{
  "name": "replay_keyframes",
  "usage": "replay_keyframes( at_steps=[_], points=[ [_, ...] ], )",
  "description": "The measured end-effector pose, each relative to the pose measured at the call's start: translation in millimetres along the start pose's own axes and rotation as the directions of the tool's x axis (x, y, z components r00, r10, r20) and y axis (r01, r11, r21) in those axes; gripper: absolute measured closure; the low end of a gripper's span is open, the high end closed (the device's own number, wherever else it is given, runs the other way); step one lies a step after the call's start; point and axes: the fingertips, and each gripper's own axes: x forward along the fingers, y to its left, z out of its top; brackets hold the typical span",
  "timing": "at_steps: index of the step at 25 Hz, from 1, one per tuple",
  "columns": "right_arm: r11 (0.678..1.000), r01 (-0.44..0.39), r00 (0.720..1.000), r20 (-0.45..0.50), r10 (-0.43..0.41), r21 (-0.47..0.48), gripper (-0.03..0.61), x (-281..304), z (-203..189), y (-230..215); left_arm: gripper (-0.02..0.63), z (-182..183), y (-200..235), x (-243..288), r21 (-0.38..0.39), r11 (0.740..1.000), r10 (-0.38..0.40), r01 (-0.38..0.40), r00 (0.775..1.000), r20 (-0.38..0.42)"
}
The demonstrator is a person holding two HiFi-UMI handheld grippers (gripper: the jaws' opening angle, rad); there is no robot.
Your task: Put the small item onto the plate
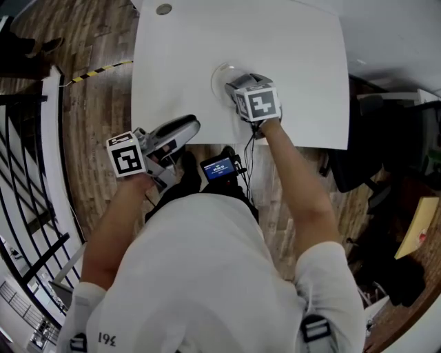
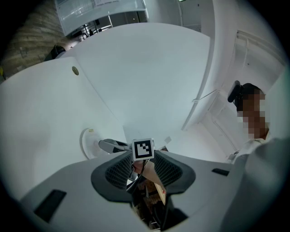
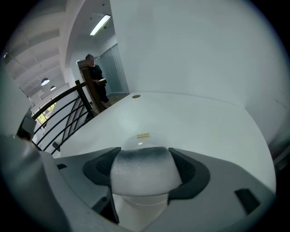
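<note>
A pale, frosted rounded item (image 3: 142, 168) sits between the jaws of my right gripper (image 3: 144, 171), which is shut on it. Just below and beyond it lies the whitish plate (image 3: 141, 138), with a small label on it. In the head view the right gripper (image 1: 239, 84) hovers over the plate (image 1: 220, 73) near the middle of the white table (image 1: 296, 62), and it hides the item. My left gripper (image 1: 180, 132) rests at the table's front edge, left of the plate. Its jaws (image 2: 144, 164) stand slightly apart with nothing between them. From there the plate (image 2: 85, 143) shows beside the right gripper's marker cube (image 2: 143, 149).
A round grommet (image 1: 164, 9) sits at the table's far edge. A black railing (image 3: 68, 113) runs along the left, with a person (image 3: 95, 77) standing far off. A dark chair (image 1: 358, 162) stands right of the table. A small screen device (image 1: 219, 167) hangs at my chest.
</note>
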Motion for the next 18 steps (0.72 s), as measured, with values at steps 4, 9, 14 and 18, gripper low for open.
replay_keyframes(
  at_steps=[4, 9, 14, 18],
  points=[
    [0.997, -0.006, 0.999, -0.032, 0.004, -0.074, 0.259, 17, 4, 7, 0.476, -1, 3, -1, -0.008, 1.0, 0.011, -0.011, 1.0, -0.001],
    [0.99, -0.007, 0.999, -0.042, 0.001, -0.142, 0.261, 36, 12, 11, 0.476, 0, 9, -2, -0.016, 1.0, 0.024, -0.024, 1.0, 0.004],
    [0.978, 0.027, 0.999, -0.026, -0.033, -0.208, 0.259, 47, 4, 9, 0.476, -1, 8, -5, -0.019, 0.999, 0.03, -0.03, 0.999, 0.013],
    [0.978, 0.033, 0.999, -0.02, -0.038, -0.206, 0.26, 43, 3, 6, 0.476, 1, 8, -6, -0.019, 0.999, 0.034, -0.034, 0.999, 0.016]
  ],
)
